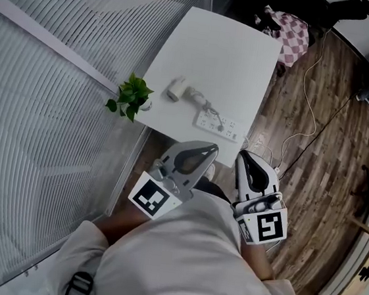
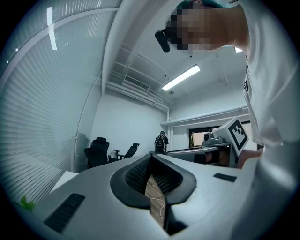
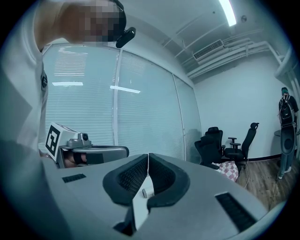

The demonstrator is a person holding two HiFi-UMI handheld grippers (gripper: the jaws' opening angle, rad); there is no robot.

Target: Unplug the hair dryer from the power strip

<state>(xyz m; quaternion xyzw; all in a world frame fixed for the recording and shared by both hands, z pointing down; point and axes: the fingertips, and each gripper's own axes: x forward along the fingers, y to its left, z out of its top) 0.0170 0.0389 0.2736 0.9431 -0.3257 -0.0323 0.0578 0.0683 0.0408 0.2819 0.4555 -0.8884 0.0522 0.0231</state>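
I held my left gripper (image 1: 210,150) and my right gripper (image 1: 244,158) side by side, close to my body and just short of the near edge of the white table (image 1: 229,49). Each had its jaws pressed together with nothing between them. The hair dryer (image 1: 183,92) lay on the table beside a potted plant (image 1: 132,96), its cord leading to the power strip (image 1: 219,123) near that edge, apart from both grippers.

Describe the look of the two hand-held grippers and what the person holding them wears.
The left hand-held gripper and the right hand-held gripper both have smooth light-grey shells that taper to the tips, with dark ribbed pads inside. Each carries a white cube printed with black square markers. The person wears a white short-sleeved shirt.
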